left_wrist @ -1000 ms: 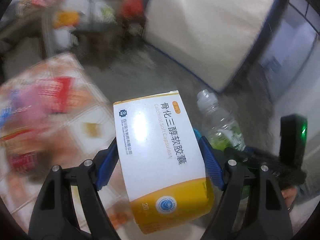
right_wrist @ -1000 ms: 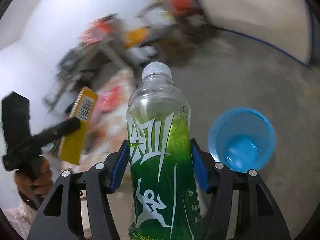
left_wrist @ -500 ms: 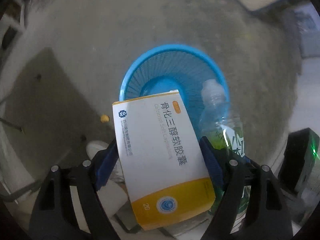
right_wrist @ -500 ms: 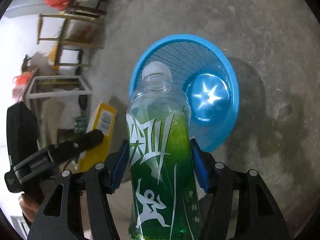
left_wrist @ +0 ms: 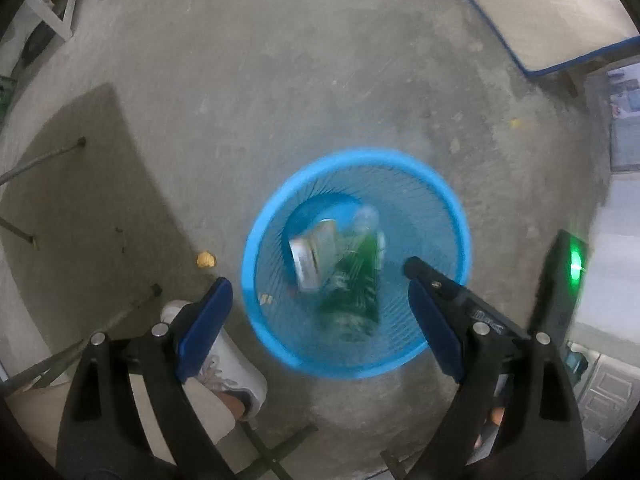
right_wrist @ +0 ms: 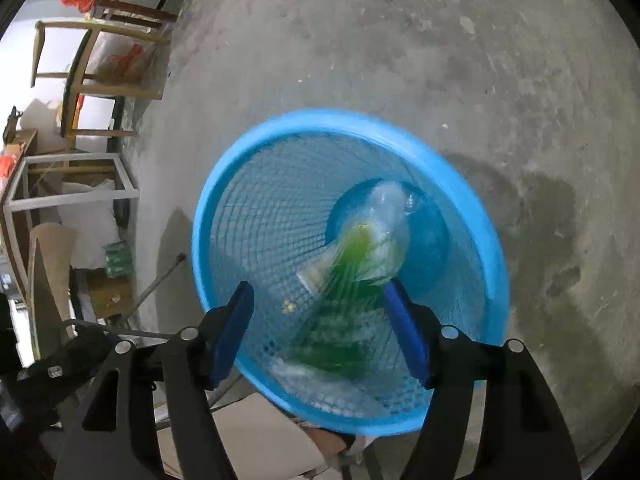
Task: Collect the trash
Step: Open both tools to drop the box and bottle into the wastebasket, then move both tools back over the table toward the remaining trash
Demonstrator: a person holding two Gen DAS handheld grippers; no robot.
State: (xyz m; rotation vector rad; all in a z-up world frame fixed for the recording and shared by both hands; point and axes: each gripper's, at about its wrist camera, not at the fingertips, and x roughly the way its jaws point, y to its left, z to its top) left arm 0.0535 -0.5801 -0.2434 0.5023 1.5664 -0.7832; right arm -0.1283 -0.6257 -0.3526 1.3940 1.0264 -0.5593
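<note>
Left wrist view: 1 blue mesh basket (left_wrist: 448, 208) on concrete floor (left_wrist: 280, 80), holding 1 medicine box (left_wrist: 310, 252) and 1 green bottle (left_wrist: 356, 276), both blurred. Left gripper (left_wrist: 320, 312) jaws apart, just opened, empty; earlier clamped the box.

Right wrist view: 1 basket (right_wrist: 256, 184), 1 bottle (right_wrist: 360, 264) inside. Right gripper (right_wrist: 320, 324) jaws apart, just opened, bottle released.

Both wrist views above basket (left_wrist: 456, 216)
</note>
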